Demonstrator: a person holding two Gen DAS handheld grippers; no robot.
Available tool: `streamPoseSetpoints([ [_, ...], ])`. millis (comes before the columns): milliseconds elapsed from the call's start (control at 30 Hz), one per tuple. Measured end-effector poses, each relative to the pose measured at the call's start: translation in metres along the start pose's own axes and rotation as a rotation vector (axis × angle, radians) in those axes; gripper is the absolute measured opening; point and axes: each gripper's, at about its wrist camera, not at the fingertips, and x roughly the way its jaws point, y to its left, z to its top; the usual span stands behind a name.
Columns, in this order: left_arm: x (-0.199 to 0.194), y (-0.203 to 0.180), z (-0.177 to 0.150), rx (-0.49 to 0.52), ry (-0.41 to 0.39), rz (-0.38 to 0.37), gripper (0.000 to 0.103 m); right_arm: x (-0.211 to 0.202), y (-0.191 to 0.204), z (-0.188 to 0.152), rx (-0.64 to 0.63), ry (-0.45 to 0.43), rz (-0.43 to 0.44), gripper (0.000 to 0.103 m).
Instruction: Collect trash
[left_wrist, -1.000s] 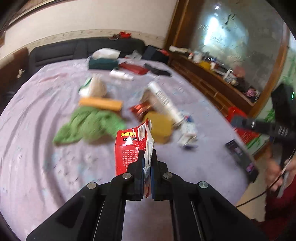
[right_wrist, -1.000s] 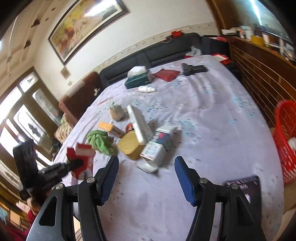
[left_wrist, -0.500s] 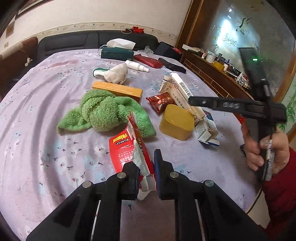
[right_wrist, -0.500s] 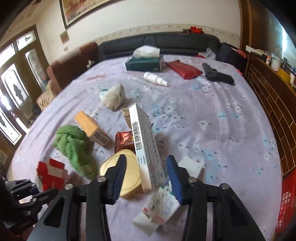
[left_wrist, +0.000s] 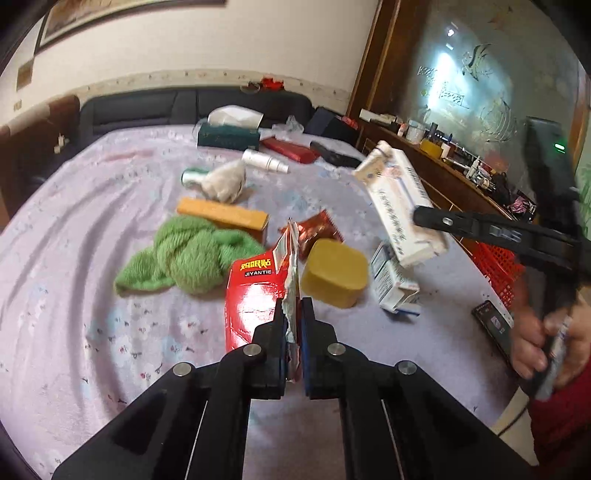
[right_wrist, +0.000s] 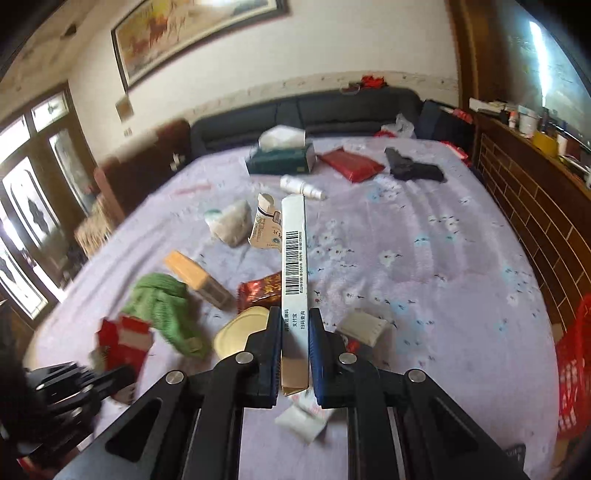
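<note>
My left gripper is shut on a torn red carton and holds it above the purple-clothed table. My right gripper is shut on a long white box with a barcode, lifted off the table; the same box shows in the left wrist view, raised at the right. The red carton appears blurred at the lower left of the right wrist view.
On the table lie a green cloth, an orange box, a red foil wrapper, a yellow lid, a small white-blue box, and a tissue box. A red basket stands off the right edge.
My right gripper has closed on the long white box and lifted it off the table. My left gripper keeps hold of the red carton and has raised it slightly.
</note>
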Motion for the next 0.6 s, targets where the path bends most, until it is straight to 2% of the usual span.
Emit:
streamPoseSetpoints([
  [100, -0.005, -0.016, 0.000, 0.031, -0.030, -0.001, 0.005, -0.030, -0.003, -0.015, 0.046, -0.032, 0.064, 0.014],
  [267, -0.008, -0.042, -0.001, 0.084, -0.068, 0.032, 0.005, -0.060, -0.005, -0.044, 0.060, -0.064, 0.089, 0.014],
  [600, 0.004, -0.078, -0.007, 0.148, -0.083, 0.120, 0.005, -0.065, -0.020, -0.078, 0.116, -0.055, 0.077, 0.015],
])
